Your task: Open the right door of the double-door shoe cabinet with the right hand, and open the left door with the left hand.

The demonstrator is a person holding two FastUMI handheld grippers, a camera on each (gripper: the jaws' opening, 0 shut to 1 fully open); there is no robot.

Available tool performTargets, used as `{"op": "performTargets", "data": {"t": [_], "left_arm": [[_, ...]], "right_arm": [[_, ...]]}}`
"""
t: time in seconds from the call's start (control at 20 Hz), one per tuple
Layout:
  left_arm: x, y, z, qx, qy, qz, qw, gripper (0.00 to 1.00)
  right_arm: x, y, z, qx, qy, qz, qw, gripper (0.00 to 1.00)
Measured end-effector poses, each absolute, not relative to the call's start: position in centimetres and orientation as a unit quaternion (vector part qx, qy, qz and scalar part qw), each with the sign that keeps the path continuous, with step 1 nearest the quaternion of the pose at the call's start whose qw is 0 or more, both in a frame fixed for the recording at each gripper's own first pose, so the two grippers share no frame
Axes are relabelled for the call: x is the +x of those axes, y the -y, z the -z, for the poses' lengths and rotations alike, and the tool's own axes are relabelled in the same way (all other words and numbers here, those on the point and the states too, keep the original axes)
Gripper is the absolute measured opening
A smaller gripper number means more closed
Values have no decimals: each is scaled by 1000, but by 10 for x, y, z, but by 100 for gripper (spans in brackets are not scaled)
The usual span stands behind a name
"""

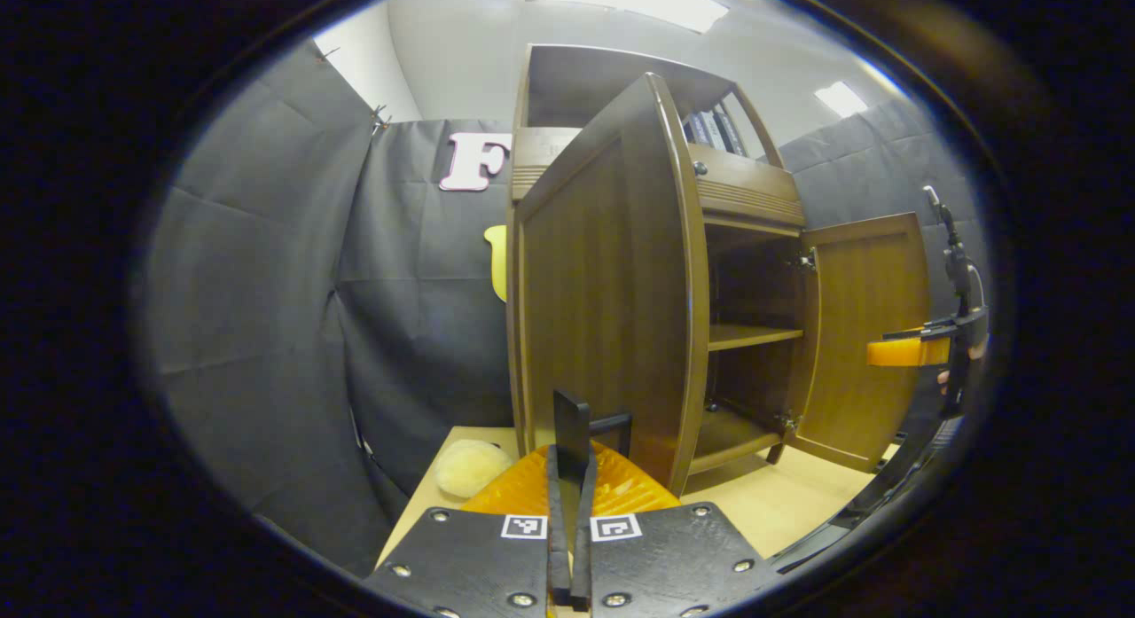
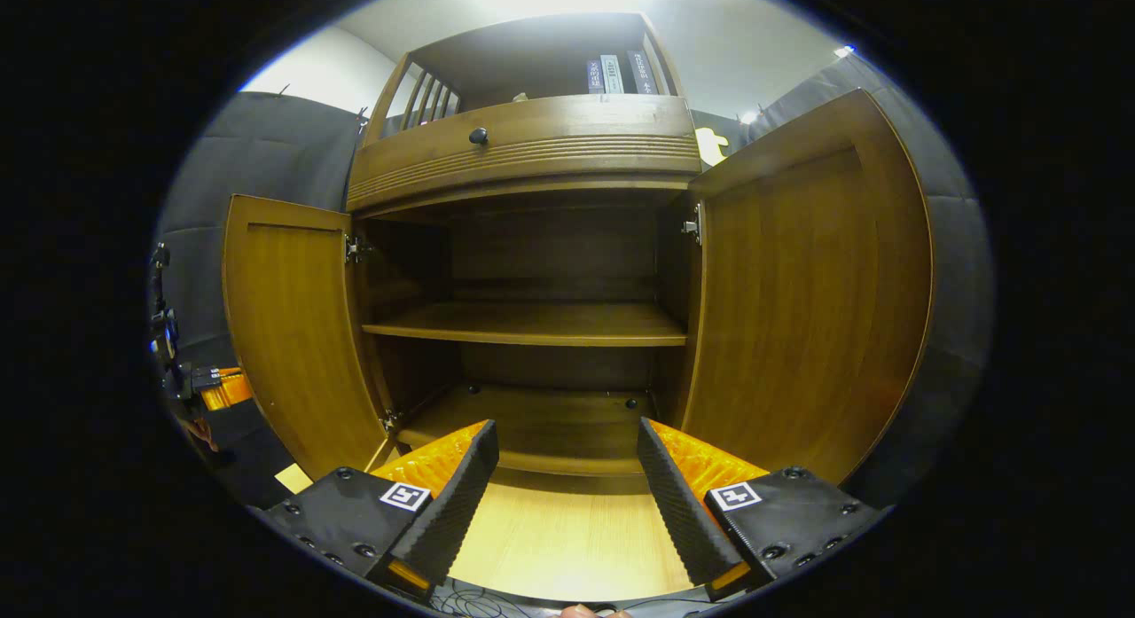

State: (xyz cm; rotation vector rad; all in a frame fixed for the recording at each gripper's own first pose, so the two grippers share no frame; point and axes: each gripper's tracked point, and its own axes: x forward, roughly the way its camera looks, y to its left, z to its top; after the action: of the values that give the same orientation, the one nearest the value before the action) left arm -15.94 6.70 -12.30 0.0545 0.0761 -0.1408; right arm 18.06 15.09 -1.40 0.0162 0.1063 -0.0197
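Observation:
The brown shoe cabinet [image 2: 523, 148] stands on a light wooden table with both doors swung open. In the left gripper view the left door [image 1: 603, 290] turns its outer face to me. My left gripper [image 1: 572, 423] is shut low on that face, on the door's dark bar handle [image 1: 614, 418]. The right door [image 1: 864, 334] stands open farther off, with the right gripper [image 1: 878, 352] beside its free edge. In the right gripper view my right gripper [image 2: 567, 458] is open and holds nothing. It faces the bare inner shelf [image 2: 532, 321], between the left door [image 2: 293, 334] and right door [image 2: 798, 290].
A pale fluffy ball [image 1: 470, 467] lies on the table [image 1: 798, 503] left of the cabinet. A drawer with a round knob [image 2: 479, 136] sits above the doors, and books [image 2: 612, 73] stand on the top shelf. Black cloth walls close in behind and on both sides.

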Motion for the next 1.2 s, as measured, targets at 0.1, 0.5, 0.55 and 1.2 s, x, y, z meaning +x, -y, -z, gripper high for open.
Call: {"op": "performTargets", "data": {"t": [0.1,0.5,0.55,1.2], "left_arm": [[-161,-93,123,26,-37,52,998,3],[-154,-157,122,25,-45,75,996,3],[-154,-158,122,27,-46,82,995,3],[-195,-161,115,59,-57,53,995,3]], "right_arm": [[181,-149,16,7,-58,10,998,96],[188,-148,18,-11,-66,6,998,97],[190,-147,18,-11,-66,7,998,97],[193,-136,19,-7,-68,15,998,97]]}}
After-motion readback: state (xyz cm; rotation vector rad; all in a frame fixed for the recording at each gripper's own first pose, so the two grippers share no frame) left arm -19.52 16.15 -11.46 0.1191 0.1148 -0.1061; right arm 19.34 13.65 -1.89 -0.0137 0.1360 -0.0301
